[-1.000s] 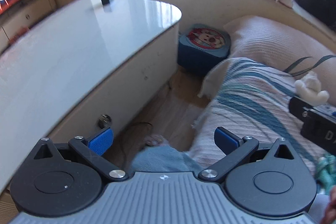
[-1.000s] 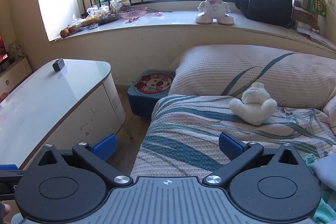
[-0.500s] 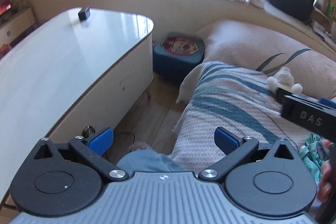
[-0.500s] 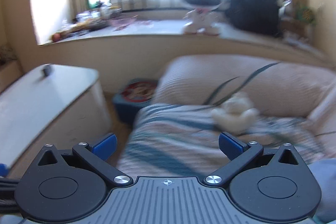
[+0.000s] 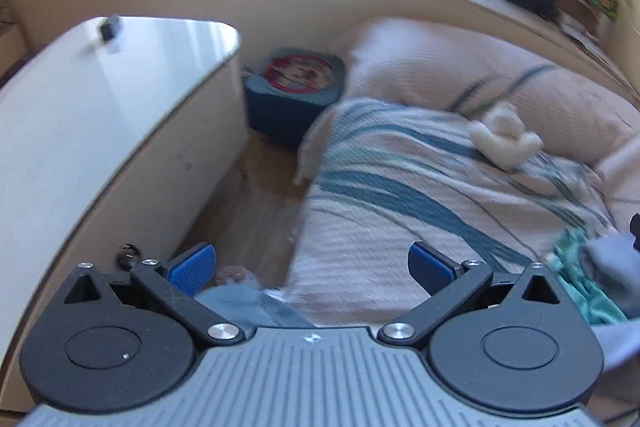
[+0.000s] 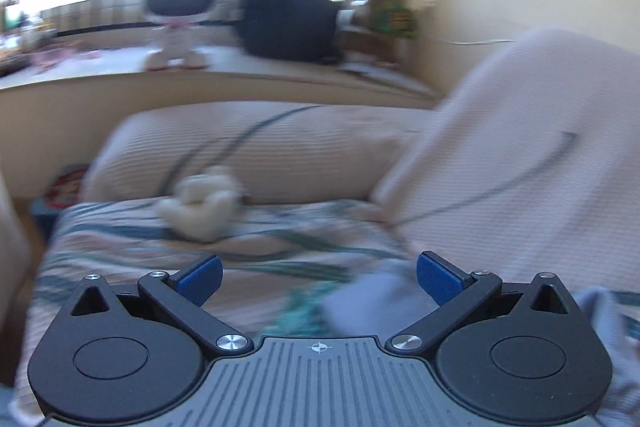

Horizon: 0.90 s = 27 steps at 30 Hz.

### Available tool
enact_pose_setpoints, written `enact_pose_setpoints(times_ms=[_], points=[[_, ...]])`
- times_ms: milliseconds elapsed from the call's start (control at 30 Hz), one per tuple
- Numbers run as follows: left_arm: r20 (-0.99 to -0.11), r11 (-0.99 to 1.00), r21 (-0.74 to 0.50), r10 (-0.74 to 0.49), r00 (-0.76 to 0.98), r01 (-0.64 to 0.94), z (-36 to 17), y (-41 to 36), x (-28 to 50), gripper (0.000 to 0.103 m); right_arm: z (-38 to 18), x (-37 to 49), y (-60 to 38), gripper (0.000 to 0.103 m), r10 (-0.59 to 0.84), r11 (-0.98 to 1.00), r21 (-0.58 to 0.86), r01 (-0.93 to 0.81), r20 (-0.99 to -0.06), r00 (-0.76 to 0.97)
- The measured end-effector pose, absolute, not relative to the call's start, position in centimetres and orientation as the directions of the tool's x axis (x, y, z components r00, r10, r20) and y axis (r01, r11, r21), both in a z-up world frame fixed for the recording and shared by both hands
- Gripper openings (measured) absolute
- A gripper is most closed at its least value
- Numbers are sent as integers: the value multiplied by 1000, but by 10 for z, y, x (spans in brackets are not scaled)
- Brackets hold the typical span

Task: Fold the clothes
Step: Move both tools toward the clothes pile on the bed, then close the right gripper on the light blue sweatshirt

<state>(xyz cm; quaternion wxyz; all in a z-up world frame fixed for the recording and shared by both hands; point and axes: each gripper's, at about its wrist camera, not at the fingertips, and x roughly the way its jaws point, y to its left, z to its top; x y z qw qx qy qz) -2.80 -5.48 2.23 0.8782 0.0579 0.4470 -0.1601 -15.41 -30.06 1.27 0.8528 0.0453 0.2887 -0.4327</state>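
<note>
My left gripper (image 5: 311, 265) looks like matt black plastic with silvery metal pivots and ribbed blue pads. The surface (image 5: 80, 99) beside me is glossy and smooth. The bedspread (image 5: 400, 195) is coarse woven cloth, the plush toy (image 5: 504, 141) fuzzy, and the floor (image 5: 256, 203) looks like wood.

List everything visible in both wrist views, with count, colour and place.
Clothes: small pile, teal and grey-blue, on the bed near the right gripper.
Bedspread: one, cream with teal stripes, on the bed.
Pillows: two, beige, at the bed's head and side.
Plush toy: one, white, on the bedspread by the pillow.
Table: one, white, left of the bed.
Box: one, blue with a red lid picture, on the floor.
Toy robot: one, white and black, on the windowsill.
Backpack: one, black, on the windowsill.
Left gripper: open, empty.
Right gripper: open, empty.
</note>
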Motion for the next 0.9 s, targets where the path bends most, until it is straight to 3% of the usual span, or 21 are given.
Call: enact_pose_setpoints(times_ms=[667, 767, 900], points=[[-792, 892, -105, -343, 506, 440, 20, -67, -31, 103, 8, -176, -311, 102, -753, 533, -200, 822, -555, 353], [-786, 896, -115, -346, 512, 429, 19, -65, -29, 103, 5, -178, -314, 97, -766, 519, -242, 820, -558, 320], [-788, 910, -75, -304, 535, 407, 16, -67, -26, 103, -1, -183, -321, 78, -732, 525, -222, 821, -610, 303]])
